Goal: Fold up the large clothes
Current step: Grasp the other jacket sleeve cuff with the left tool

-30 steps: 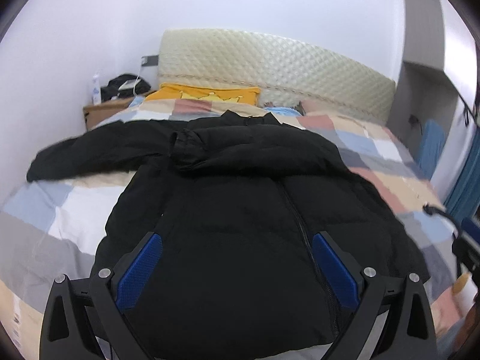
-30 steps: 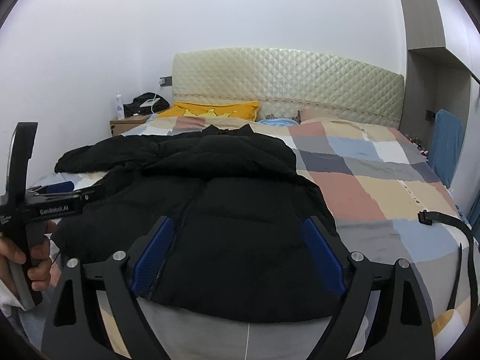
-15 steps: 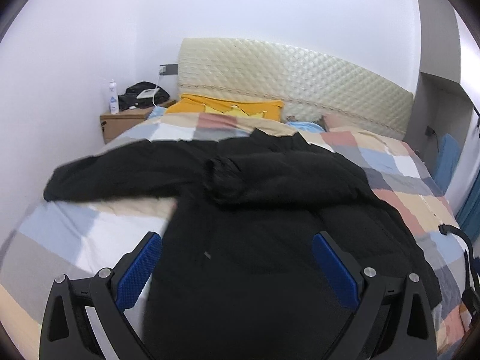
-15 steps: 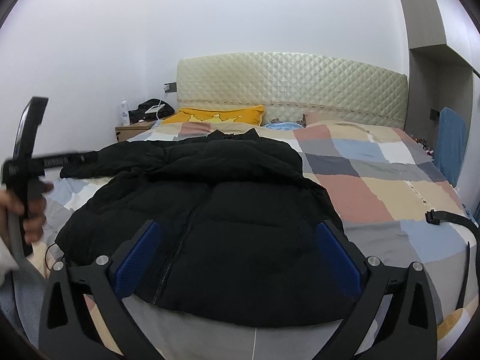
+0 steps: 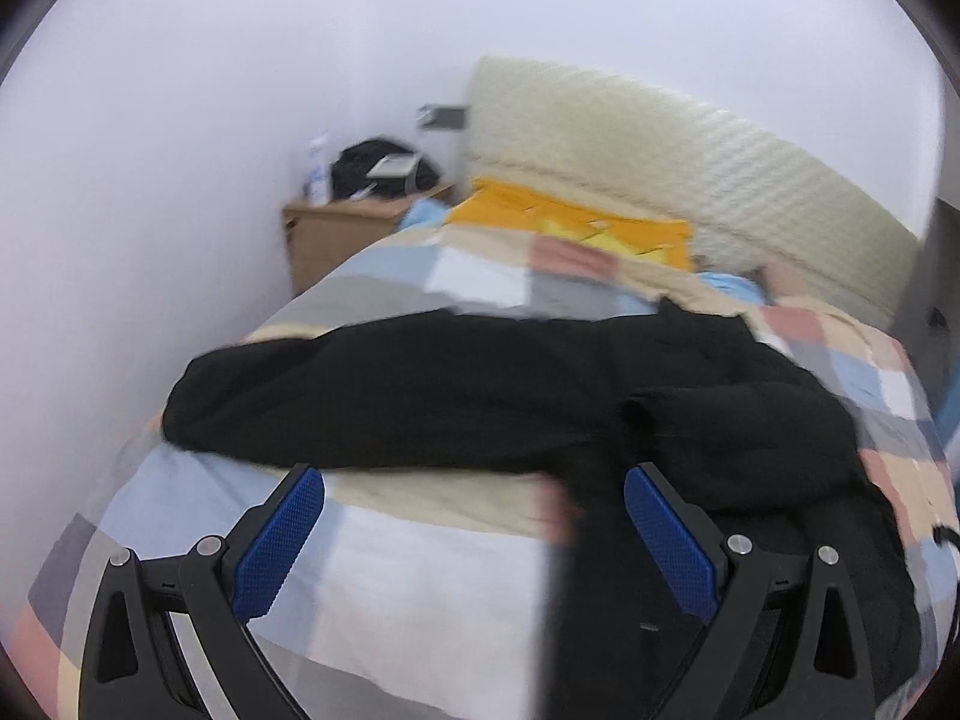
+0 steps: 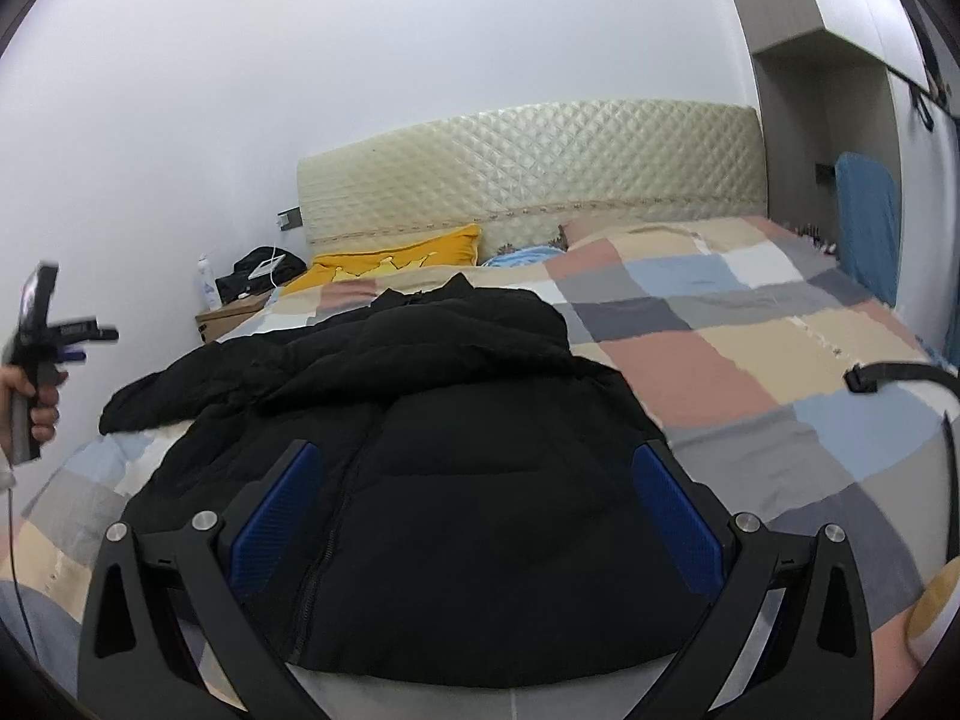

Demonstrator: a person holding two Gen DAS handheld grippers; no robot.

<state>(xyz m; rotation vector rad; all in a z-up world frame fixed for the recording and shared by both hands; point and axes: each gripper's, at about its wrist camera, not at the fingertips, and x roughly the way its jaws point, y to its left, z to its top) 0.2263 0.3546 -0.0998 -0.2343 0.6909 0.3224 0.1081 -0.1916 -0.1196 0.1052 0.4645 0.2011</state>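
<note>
- Black jacket (image 6: 456,480) lies on bed (image 6: 750,360), one sleeve (image 5: 360,396) outstretched ahead of left tongs (image 5: 474,531); folding unfinished.
- Left tongs wide, empty.
- Right tongs (image 6: 474,510), just widened, hold nothing.

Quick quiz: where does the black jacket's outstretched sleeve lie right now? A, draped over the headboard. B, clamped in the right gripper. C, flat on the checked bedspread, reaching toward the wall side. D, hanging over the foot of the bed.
C: the sleeve of the black jacket lies flat across the checked bedspread.
</note>
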